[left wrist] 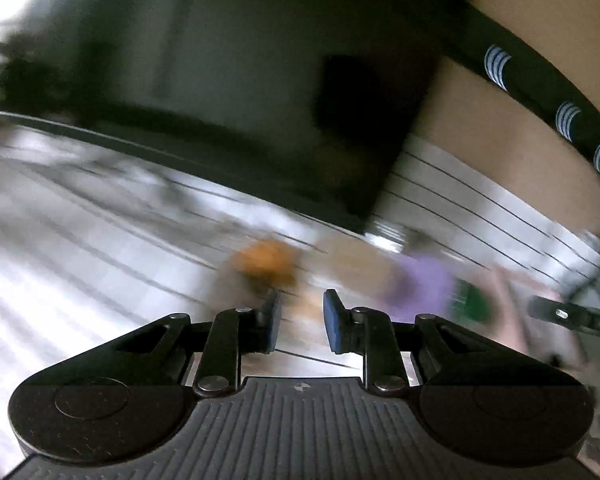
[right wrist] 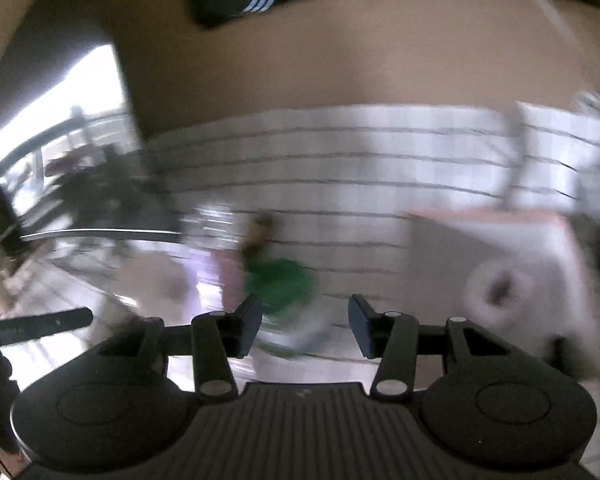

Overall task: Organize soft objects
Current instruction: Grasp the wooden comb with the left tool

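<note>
Both views are smeared by motion, so only coarse shapes can be trusted.

In the left wrist view the left gripper (left wrist: 302, 322) sits low in the centre of the frame with its jaws parted and nothing between them. Just above them lie three blurred soft things on a pale, striped cloth (left wrist: 80, 240): an orange toy (left wrist: 266, 262) at centre, a purple toy (left wrist: 422, 286) to its right, and a green toy (left wrist: 474, 304) further right again. A large dark block (left wrist: 260, 80) fills the upper middle, and I cannot tell what it is. The toys sit loosely together and unsorted, so I judge the sorting is still to be done; the spread jaws aimed at the orange one look like readiness for a pick.

In the right wrist view the right gripper (right wrist: 304, 326) is also released and empty, its jaws wide apart. The green toy (right wrist: 280, 284) lies just above the left finger, near the middle of the frame, with a brownish shape above it that is too blurred to name. At the right, a white bin (right wrist: 492, 280) with a round cut-out in its wall stands on the same striped cloth (right wrist: 360, 152), likely the place the soft things are meant to go.

No brand, label or writing can be read; the white stripes on a dark band (left wrist: 540, 92) in the upper right of the left view are pattern, not letters.
</note>
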Motion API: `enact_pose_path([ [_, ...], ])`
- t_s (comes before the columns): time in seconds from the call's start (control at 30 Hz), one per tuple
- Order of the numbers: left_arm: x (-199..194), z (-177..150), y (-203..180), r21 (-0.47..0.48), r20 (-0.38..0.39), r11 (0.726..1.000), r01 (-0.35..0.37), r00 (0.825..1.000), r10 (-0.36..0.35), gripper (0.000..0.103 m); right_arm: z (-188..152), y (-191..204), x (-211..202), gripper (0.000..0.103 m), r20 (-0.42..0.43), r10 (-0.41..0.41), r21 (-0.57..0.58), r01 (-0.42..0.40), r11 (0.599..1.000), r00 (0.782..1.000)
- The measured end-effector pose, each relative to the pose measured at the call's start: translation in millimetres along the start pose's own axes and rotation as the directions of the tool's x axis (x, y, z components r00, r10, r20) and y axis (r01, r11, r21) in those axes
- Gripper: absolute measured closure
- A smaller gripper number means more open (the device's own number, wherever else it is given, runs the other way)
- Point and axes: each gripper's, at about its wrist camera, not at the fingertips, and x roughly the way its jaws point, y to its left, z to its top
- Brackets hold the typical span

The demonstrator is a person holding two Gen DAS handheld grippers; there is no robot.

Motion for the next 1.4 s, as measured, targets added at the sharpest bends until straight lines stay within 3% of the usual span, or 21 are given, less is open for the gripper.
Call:
enact_pose_path([
  [0.1,-14.1,2.7,36.7,-0.013,0.034,0.996,-0.088,0.996,0.088,0.078,-9.0,56.1,17.3,0.055,0.003,0.077,-0.05,-0.077,0.996,0.997],
  [0.17,-16.5,1.4,56.0,-0.036,0.028,0.996,-0.087,0.996,0.088,0.078,-20.8,88.8,29.9,0.056,-0.015,0.111,-0.115,-0.112,0.987,0.994],
  [0.3,-9.1,-6.3,78.9,-0.049,-0.042,0.999,-0.007,0.999,0.005,0.078,-52.7,149.4,58.7,0.056,-0.087,0.151,-0.299,-0.17,0.939,0.985],
  [0.43,18.4,-32.2,75.5,-0.072,-0.125,0.993,0.091,0.987,-0.1,0.078,-74.9,177.5,71.6,0.056,-0.16,0.165,-0.344,-0.211,0.915,0.973],
  [0.53,37.3,-49.9,67.9,-0.111,-0.14,0.988,0.106,0.983,-0.121,0.078,-88.9,180.1,76.0,0.056,-0.199,0.113,-0.404,-0.187,0.895,0.973],
  [0.67,55.0,-52.6,48.2,-0.122,-0.075,0.988,0.095,0.992,-0.105,0.078,-100.8,166.7,76.7,0.056,-0.216,0.039,-0.478,-0.141,0.867,0.976],
  [0.77,63.7,-33.7,41.2,-0.099,-0.023,0.989,0.113,0.993,-0.116,0.078,-100.7,146.2,86.7,0.056,-0.253,0.034,-0.435,-0.145,0.889,0.967],
  [0.9,95.1,9.7,37.8,-0.03,0.006,0.996,0.079,0.997,-0.079,0.078,-99.9,127.5,98.9,0.056,-0.285,0.045,-0.385,-0.158,0.909,0.957],
  [1.17,177.6,46.5,29.4,0.099,-0.069,0.994,-0.05,0.996,0.057,0.078,-105.2,123.5,119.2,0.056,-0.324,0.11,-0.333,-0.222,0.917,0.94],
  [1.27,195.8,50.6,30.6,0.105,-0.086,0.992,-0.074,0.993,0.083,0.078,-108.3,125.3,129.0,0.055,-0.344,0.121,-0.328,-0.239,0.914,0.931],
  [1.4,214.1,56.8,37.4,0.088,-0.133,0.995,-0.056,0.989,0.068,0.078,-107.3,125.2,130.9,0.055,-0.331,0.114,-0.352,-0.234,0.906,0.937],
])
